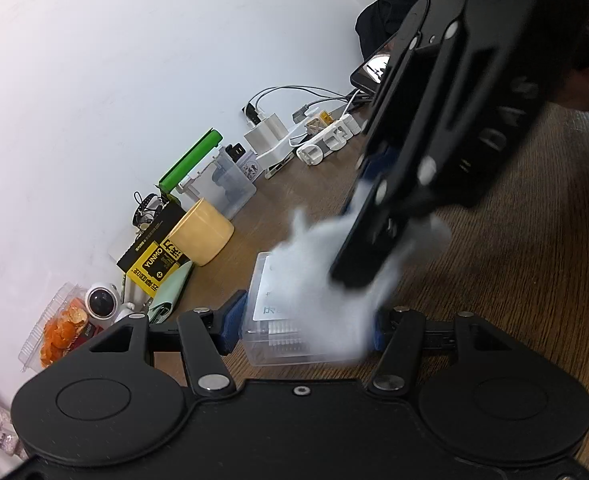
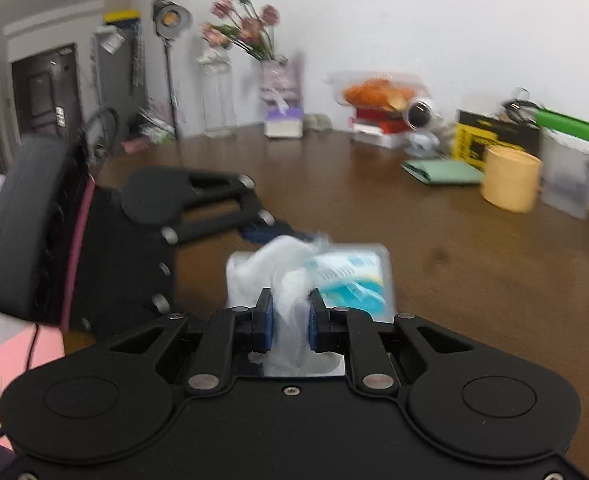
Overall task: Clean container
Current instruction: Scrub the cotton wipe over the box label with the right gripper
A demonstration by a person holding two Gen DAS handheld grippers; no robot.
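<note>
A small clear plastic container [image 1: 266, 320] with a printed label lies on the wooden table [image 1: 494, 280]. My left gripper [image 1: 304, 326] is shut on it, one blue pad on each side. My right gripper [image 2: 290, 312] is shut on a crumpled white tissue [image 2: 286, 272] and presses it onto the container's lid [image 2: 358, 272]. In the left wrist view the right gripper [image 1: 358, 264] comes down from the upper right, and the blurred tissue [image 1: 326, 280] covers the right half of the lid. The left gripper [image 2: 270, 232] reaches the container from the left in the right wrist view.
Along the wall stand a yellow roll [image 1: 204, 236], a black and yellow box [image 1: 154, 256], a clear box [image 1: 230, 188], a power strip [image 1: 326, 140] with cables and a phone [image 1: 370, 72]. A clamshell of orange peel [image 1: 58, 332] and a vase of flowers [image 2: 278, 80] are farther off.
</note>
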